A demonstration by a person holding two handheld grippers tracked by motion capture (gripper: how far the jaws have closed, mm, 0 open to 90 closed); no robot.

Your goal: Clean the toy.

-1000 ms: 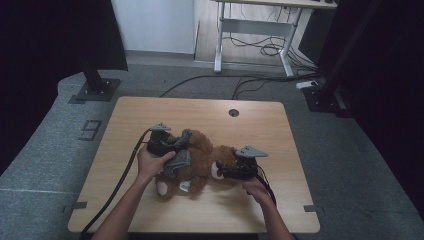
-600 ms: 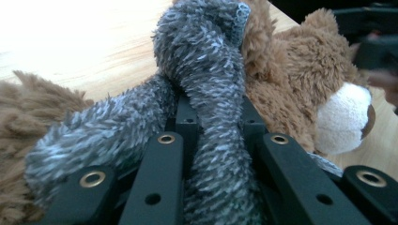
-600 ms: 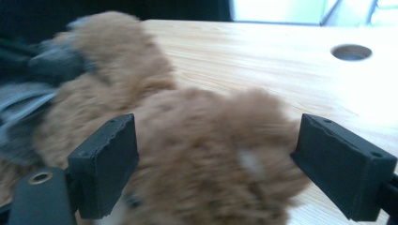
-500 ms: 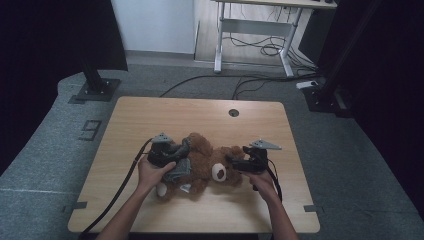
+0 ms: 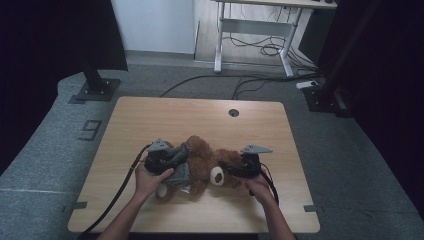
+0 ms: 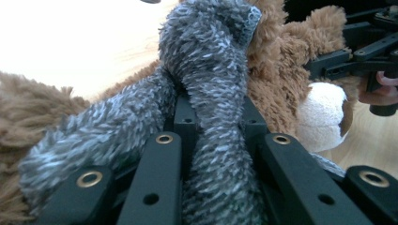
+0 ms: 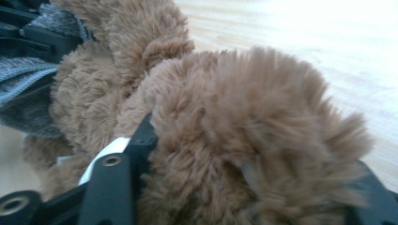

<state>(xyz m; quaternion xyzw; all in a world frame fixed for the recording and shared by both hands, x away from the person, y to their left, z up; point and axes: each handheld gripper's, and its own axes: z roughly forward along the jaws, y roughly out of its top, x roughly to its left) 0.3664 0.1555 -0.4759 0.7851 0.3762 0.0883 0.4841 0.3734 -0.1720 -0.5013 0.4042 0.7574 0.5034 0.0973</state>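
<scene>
Toy: a brown teddy bear (image 5: 207,162) lies flat on the wooden counter (image 5: 150,120), near the front edge, between the 2 hands.
Cloth: a fuzzy grey piece of clothing (image 6: 211,93) is bunched on the bear's left part, just beside the left hand (image 5: 150,181).
Left claw: the left claw (image 5: 172,159) is shut tight on the grey cloth. In the left claw view the cloth runs up between its 2 black jaws and both jaws press on it.
Right claw: the right claw (image 5: 231,170) has just been closing, and brown fur is between its jaws. The right claw view has a fat brown furry part (image 7: 244,136), maybe a leg or an arm, squeezed between them, so it holds the bear.
Which way: the bear's long side runs left to right across the counter. The 2 claws point at each other along that line, 1 from each end.
Nearer hand: the left claw is on the cloth, and the right claw is well apart from it, on the bear's other end.
What the next pull needs: I think the cloth has to slide along the bear while the right claw keeps the bear in place.
High view adds: the whole bear, both hands and a white foot pad (image 5: 216,175) by the right claw.
Claw views add: how each grip sits, up close.
</scene>
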